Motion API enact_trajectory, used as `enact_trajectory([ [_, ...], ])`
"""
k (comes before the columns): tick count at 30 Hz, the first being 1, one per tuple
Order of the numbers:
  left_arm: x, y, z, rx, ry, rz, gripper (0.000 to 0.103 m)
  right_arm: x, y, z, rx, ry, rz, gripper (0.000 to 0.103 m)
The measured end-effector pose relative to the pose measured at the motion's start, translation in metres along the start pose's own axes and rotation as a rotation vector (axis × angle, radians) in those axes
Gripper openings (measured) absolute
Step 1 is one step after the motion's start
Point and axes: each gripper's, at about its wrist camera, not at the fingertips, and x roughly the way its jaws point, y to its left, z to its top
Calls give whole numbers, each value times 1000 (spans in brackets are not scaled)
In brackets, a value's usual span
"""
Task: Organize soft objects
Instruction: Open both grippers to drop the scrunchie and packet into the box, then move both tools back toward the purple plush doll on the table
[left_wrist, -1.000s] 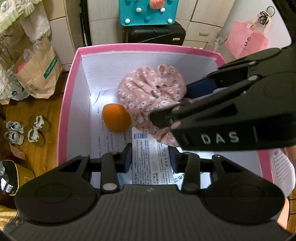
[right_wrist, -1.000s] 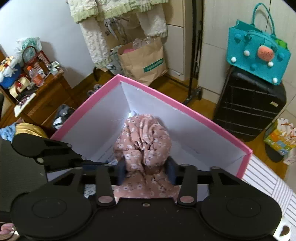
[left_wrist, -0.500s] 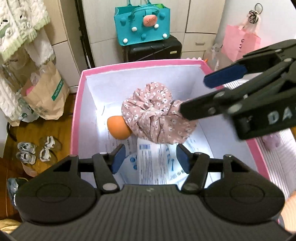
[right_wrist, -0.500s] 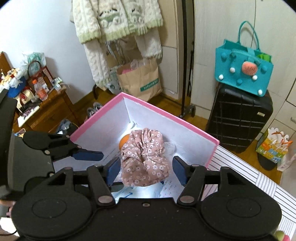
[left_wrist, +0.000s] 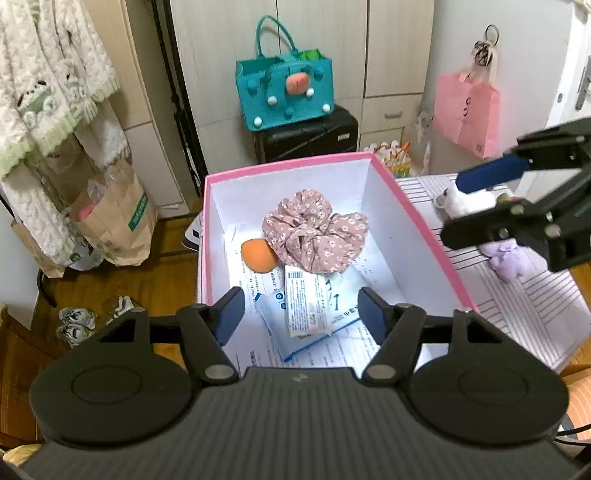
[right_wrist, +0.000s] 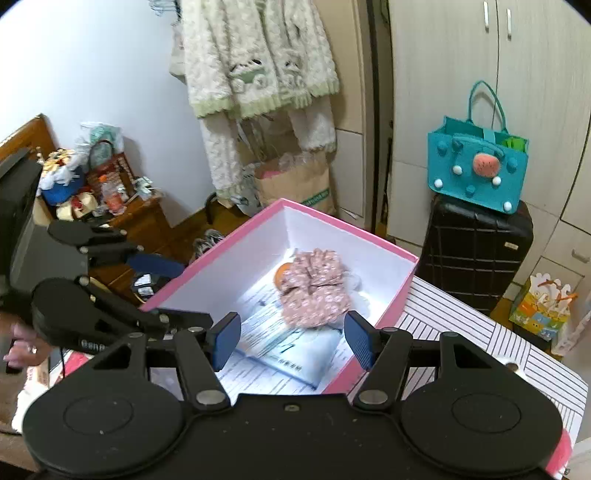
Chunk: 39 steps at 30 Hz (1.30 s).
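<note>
A pink box (left_wrist: 288, 168) with white walls stands on a striped table (left_wrist: 517, 302). Inside it lie a floral pink cloth (left_wrist: 314, 236), an orange ball (left_wrist: 258, 254) and white packets (left_wrist: 306, 302). My left gripper (left_wrist: 301, 314) hangs above the box's near end; its jaws are opening with nothing between them. My right gripper (right_wrist: 291, 338) hovers over the box's near corner, open and empty, with the floral cloth (right_wrist: 314, 291) lying free below. A white plush (left_wrist: 465, 201) and a purple plush (left_wrist: 508, 258) rest on the table behind the right gripper (left_wrist: 452, 208).
A teal bag (left_wrist: 286, 96) sits on a black suitcase (left_wrist: 306, 136) behind the box. A brown paper bag (left_wrist: 114, 221), hanging knitwear (left_wrist: 48, 92) and shoes (left_wrist: 77, 321) are at the left. A pink bag (left_wrist: 467, 110) hangs at the right. A cluttered wooden cabinet (right_wrist: 122, 218) stands left.
The right gripper let go of the floral cloth, which now lies in the box. Both grippers opened, rose and drew back out of the box.
</note>
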Motion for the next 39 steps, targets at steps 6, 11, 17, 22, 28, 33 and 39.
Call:
enact_trajectory([
  [6, -40, -9, -8, 28, -39, -1, 72, -33, 21, -15, -32, -26, 27, 67],
  [11, -63, -24, -18, 59, -39, -20, 72, -55, 36, -28, -64, -40, 32, 67],
  [17, -83, -46, -31, 119, -31, -39, 73, -78, 51, -43, -96, -50, 20, 67],
  [22, -96, -60, -39, 154, -31, -42, 75, -92, 54, -57, -96, -41, 17, 68],
  [28, -105, -74, -48, 198, -10, -63, 78, -105, 49, -75, -60, -19, 17, 68],
  [33, -106, -87, -55, 222, 10, -100, 81, -117, 36, -99, -2, -12, 6, 69],
  [39, -100, -112, -60, 277, 25, -162, 84, -127, 18, -133, 64, 6, -48, 70],
])
